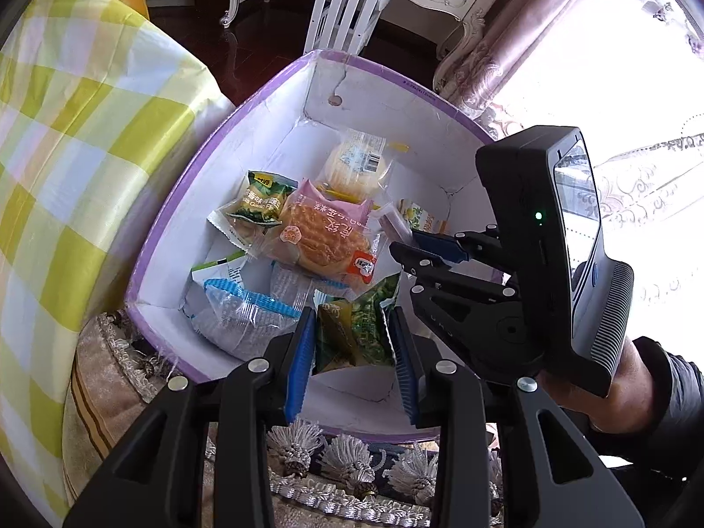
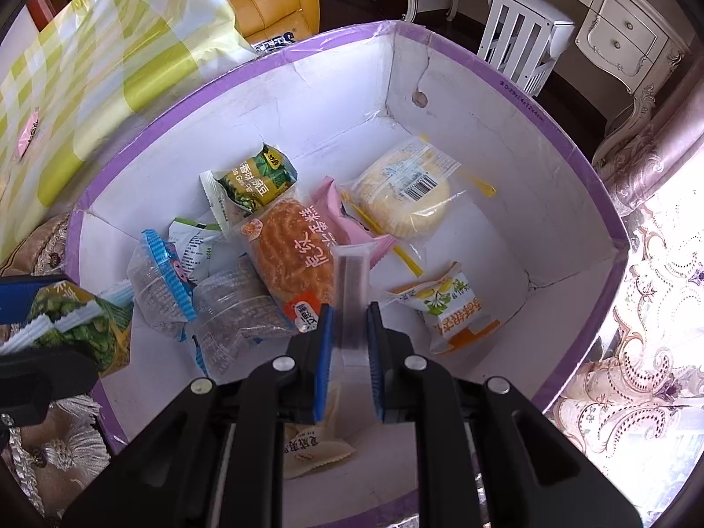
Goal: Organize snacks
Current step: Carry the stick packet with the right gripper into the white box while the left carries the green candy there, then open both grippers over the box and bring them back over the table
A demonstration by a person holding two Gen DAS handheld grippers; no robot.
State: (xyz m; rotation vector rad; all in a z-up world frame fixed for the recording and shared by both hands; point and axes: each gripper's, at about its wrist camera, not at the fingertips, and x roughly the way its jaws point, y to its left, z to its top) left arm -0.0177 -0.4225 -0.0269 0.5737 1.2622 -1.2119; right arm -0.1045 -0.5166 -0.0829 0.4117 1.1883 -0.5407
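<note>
A white box with a purple rim (image 1: pixel 229 123) (image 2: pixel 572 141) holds several wrapped snacks: a round bun in pink wrap (image 1: pixel 321 237) (image 2: pixel 286 255), a pale cake (image 1: pixel 356 167) (image 2: pixel 409 193), a green packet (image 1: pixel 259 202) (image 2: pixel 255 176) and clear-wrapped cakes (image 1: pixel 246 312) (image 2: pixel 167 290). My left gripper (image 1: pixel 352 330) is shut on a green snack packet (image 1: pixel 356 330) (image 2: pixel 83 321), held over the box's near side. My right gripper (image 2: pixel 347 325) (image 1: pixel 409 246) is shut on a clear wrapped snack (image 2: pixel 350 290), held above the box's inside.
A yellow-checked bag (image 1: pixel 88 132) (image 2: pixel 110 44) lies left of the box. The box rests on a tasselled patterned cloth (image 1: pixel 352 462). A yellow-white packet (image 2: pixel 449 303) and a beige packet (image 2: pixel 308 444) lie in the box. White furniture (image 1: pixel 347 9) stands behind; curtains (image 2: pixel 638 308) hang at right.
</note>
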